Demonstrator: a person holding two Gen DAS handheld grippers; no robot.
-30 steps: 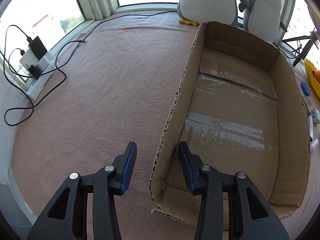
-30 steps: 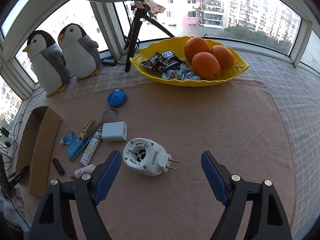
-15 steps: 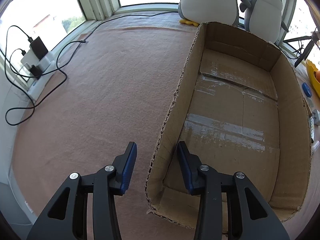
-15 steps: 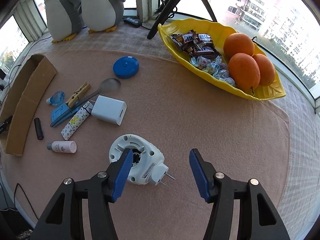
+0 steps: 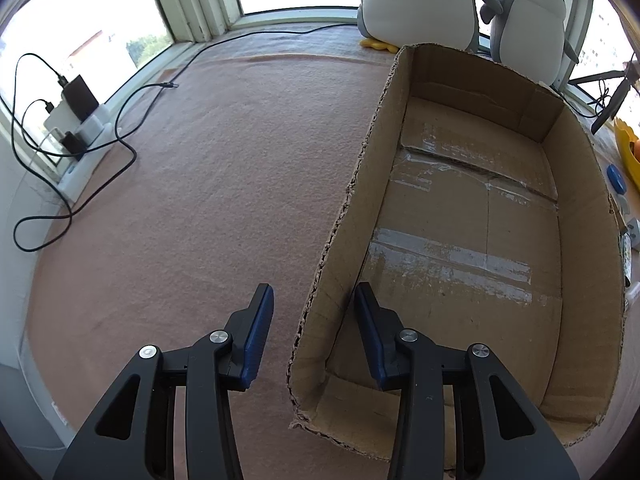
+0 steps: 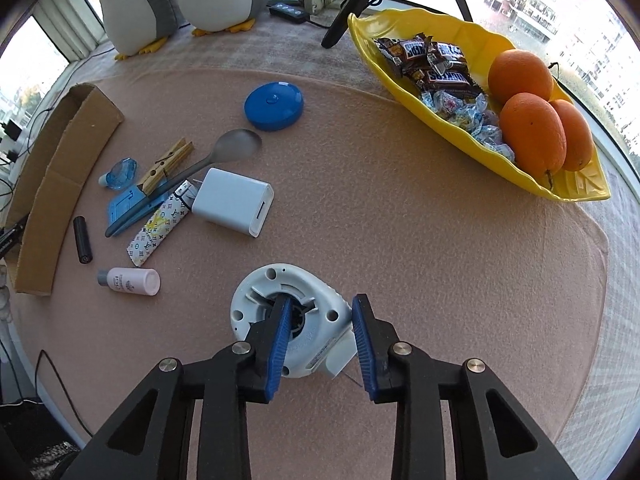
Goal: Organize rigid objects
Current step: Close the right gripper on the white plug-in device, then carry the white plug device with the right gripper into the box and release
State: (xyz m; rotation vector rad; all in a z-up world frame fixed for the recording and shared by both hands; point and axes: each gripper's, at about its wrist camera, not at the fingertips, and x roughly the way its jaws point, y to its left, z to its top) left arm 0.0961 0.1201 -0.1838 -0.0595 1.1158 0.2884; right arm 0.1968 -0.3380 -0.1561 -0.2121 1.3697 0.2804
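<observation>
Below, the right claw point(image 6: 318, 322) points steeply down over a round white plastic plug-in device point(image 6: 294, 322) lying near the front edge of the pink felt-covered surface point(image 6: 400, 208), its jaws closing with the device's body between the blue pads; whether the pads already press on it cannot be told. Two thin metal prongs of the device poke out under the right-hand finger. To the left, toward the surface's left edge, lie a white rectangular charger block point(image 6: 234, 207), a patterned lighter point(image 6: 158, 229), a small pink bottle point(image 6: 130, 281), a black cylindrical battery point(image 6: 82, 239), a wooden clothespin point(image 6: 165, 166), a grey spoon point(image 6: 228, 150) and a flat round blue case point(image 6: 274, 106). Bare felt lies open between this cluster and the yellow leaf-shaped dish point(image 6: 472, 40) at the back right corner. The left claw point(image 5: 314, 298) straddles the near left wall of the open brown cardboard box point(image 5: 340, 280), one finger inside and one outside, at its narrowest setting yet with a gap visible on either side of the wall, so no firm grip is confirmed. The box's taped floor is bare.
</observation>
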